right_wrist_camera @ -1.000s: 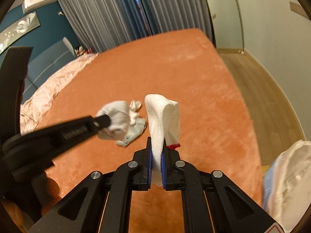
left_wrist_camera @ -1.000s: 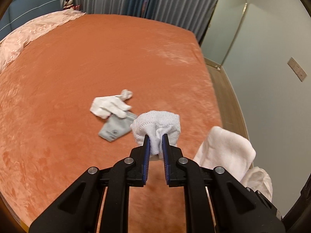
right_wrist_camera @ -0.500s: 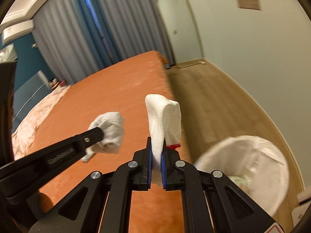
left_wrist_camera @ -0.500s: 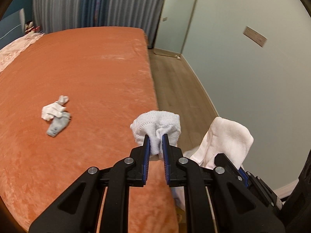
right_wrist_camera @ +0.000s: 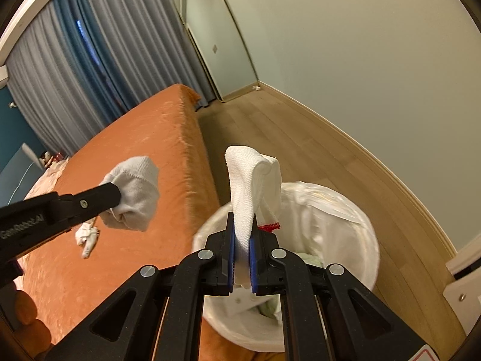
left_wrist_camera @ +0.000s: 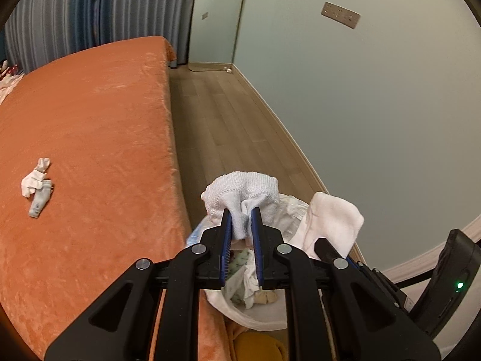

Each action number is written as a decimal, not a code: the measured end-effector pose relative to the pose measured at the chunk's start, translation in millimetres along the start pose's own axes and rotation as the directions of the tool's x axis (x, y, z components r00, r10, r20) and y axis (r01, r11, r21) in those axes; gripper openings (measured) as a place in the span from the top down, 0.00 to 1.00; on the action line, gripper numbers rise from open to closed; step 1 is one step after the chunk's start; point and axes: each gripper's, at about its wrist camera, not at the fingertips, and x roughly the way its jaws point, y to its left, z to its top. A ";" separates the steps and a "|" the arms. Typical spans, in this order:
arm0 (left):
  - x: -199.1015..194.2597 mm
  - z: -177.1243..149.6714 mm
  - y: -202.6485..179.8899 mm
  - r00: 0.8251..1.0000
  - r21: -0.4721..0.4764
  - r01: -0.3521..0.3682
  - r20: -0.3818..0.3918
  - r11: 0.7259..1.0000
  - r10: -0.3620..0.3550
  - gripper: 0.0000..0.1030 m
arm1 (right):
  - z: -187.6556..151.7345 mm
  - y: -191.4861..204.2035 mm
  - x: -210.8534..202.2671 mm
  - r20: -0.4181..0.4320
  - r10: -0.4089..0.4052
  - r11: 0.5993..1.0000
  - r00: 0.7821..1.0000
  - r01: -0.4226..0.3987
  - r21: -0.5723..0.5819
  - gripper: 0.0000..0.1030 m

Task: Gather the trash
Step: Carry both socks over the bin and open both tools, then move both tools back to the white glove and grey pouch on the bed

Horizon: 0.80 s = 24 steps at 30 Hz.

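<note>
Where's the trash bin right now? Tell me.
The trash bin stands on the wooden floor beside the orange bed, low and centre-right in the right wrist view, behind the sock-holding right hand-held gripper.

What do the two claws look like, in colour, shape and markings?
Both the left claw and the right claw are matte black, with angular linkage arms, silver round rivets and blue pads. White lettering runs along the left claw's side. No sleeves or cables are visible.

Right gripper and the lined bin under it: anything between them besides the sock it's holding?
No. In the right wrist view the right gripper clamps the white sock over the bin; only air lies between.
</note>
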 end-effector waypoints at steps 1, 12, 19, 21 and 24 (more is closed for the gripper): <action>3.1 -1.0 -3.8 1.000 -0.003 0.015 -0.009 1.000 -0.015 0.87 | -1.1 -3.9 1.2 -0.005 -0.003 1.000 1.000 0.003 0.006 0.93; 4.2 -3.8 6.4 1.000 -0.067 -0.003 0.013 0.998 0.004 0.47 | -12.1 -8.3 -0.3 0.011 -0.037 0.999 0.999 0.037 0.023 0.61; -4.6 1.7 48.8 0.998 -0.132 -0.054 0.033 0.990 0.059 0.47 | -11.0 10.5 6.6 0.002 -0.005 1.000 1.000 0.005 -0.020 0.61; -8.2 1.6 66.4 0.997 -0.156 -0.068 0.037 0.985 0.075 0.47 | -12.0 24.7 9.3 -0.003 0.007 0.999 1.000 -0.007 -0.043 0.61; -12.7 0.7 87.8 0.995 -0.183 -0.086 0.040 0.979 0.095 0.47 | -15.3 42.7 12.8 -0.014 0.028 0.997 1.000 -0.029 -0.072 0.60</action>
